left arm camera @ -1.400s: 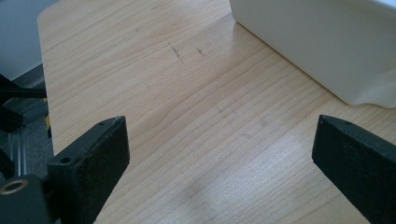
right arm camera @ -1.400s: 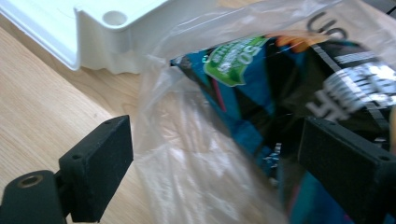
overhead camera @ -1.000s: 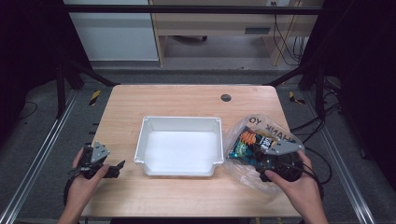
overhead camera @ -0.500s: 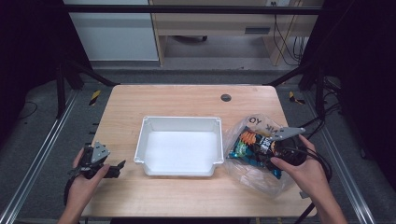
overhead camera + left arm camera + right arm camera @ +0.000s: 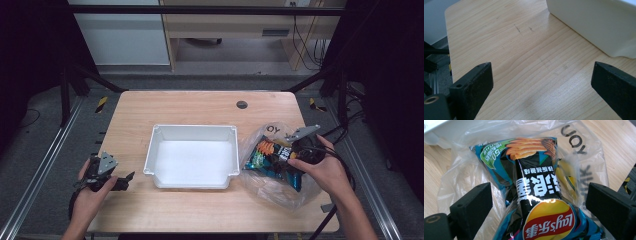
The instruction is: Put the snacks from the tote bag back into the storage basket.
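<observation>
Crinkling glossy chip bag (image 5: 541,202), clear plastic bag (image 5: 584,152)

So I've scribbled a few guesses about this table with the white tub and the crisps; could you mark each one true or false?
1. The white tray has nothing in it. True.
2. The chip bag lies inside the tray. False: it lies on the table, to the right of the tray, on a clear plastic bag.
3. The right gripper has its jaws apart, with the chip bag between them. True: they have just been opening, and the pads do not press on it.
4. The left gripper is clamped on the tray's rim. False: its jaws are open over bare wood, and the tray is off to one side.
5. The chip bag is mostly red. False: it is black and blue with a red logo.
</observation>
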Motion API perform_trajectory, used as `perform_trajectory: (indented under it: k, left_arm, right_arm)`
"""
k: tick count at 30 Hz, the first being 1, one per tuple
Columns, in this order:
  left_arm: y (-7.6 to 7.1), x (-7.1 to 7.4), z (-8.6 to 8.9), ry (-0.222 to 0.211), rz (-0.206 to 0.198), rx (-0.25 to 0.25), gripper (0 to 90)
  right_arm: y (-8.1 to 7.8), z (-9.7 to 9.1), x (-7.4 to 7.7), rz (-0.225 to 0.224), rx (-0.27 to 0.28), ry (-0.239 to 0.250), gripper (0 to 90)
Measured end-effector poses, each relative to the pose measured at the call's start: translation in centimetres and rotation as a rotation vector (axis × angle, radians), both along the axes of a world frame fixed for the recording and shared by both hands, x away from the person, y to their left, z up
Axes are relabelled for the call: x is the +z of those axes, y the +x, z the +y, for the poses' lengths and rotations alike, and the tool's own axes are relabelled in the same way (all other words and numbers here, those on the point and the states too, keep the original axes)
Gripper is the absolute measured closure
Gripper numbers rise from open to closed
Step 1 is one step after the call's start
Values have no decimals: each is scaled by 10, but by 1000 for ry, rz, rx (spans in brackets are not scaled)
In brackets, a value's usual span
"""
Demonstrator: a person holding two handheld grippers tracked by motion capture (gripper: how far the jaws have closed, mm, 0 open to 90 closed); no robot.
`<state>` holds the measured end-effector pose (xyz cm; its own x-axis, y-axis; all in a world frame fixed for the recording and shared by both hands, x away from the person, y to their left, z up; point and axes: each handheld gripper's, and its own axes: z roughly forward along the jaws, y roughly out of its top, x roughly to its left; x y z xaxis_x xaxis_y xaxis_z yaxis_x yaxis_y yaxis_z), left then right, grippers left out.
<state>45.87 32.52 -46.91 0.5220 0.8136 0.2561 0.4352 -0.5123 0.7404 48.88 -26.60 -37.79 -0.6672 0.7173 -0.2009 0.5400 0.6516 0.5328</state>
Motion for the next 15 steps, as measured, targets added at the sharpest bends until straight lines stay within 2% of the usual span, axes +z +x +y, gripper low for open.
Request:
perform_trajectory:
  k: [10,15]
  left_arm:
    - [0,0,0,-4,2,-1,36]
    - [0,-1,0,-5,2,-1,36]
  right_arm:
    - [13,-1,-13,37,20,-35,70]
    - [17,-3,-16,49,21,-33,69]
